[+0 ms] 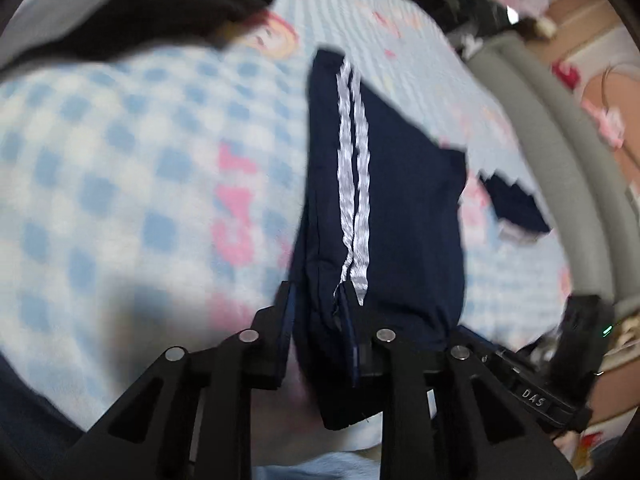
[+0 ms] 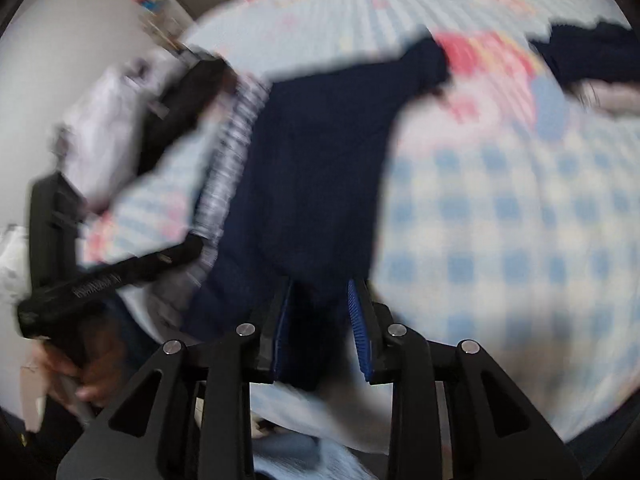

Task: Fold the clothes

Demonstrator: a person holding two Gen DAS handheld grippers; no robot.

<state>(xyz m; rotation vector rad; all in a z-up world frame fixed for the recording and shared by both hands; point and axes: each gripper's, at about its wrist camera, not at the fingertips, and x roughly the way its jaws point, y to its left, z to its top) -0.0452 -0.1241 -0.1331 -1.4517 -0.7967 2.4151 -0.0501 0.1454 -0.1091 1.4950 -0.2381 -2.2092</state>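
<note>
1. Holding a navy blue fabric garment with two white side stripes (image 1: 400,200), both grippers at once; the garment hangs lifted over a blue-and-white checked bedsheet with pink cartoon prints (image 1: 120,180), which serves as the landmark.
2. Left gripper (image 1: 316,300): clenched on the striped edge of the garment, cloth bunched between its fingers, stripes running away from it toward the far side of the bedsheet.
3. Right gripper (image 2: 320,300): clamped on the plain navy edge, blue ribbed pads pressed against the cloth.
4. Garment position: stretched between the two grippers above the near part of the bedsheet; its far end drapes down toward the bedsheet, but blur hides whether it touches.
5. Step in hand, as a judgement: a carried fold or a lay-down, with one edge pinched at two points. Motion blur suggests the cloth is in mid swing.
6. Next move likely calls for an even pull on both grips so the edge stays straight, then lowering onto the bedsheet with the stripes aligned. How many folds the garment already has, cannot tell.
7. Counts: two grippers, one held garment, two white stripes.
8. One separate dark navy cloth piece (image 1: 516,208) lies on the far right of the bedsheet; its type is unclear.
9. One dark black cloth heap (image 1: 168,12) sits at the far left edge of the bedsheet.
</note>
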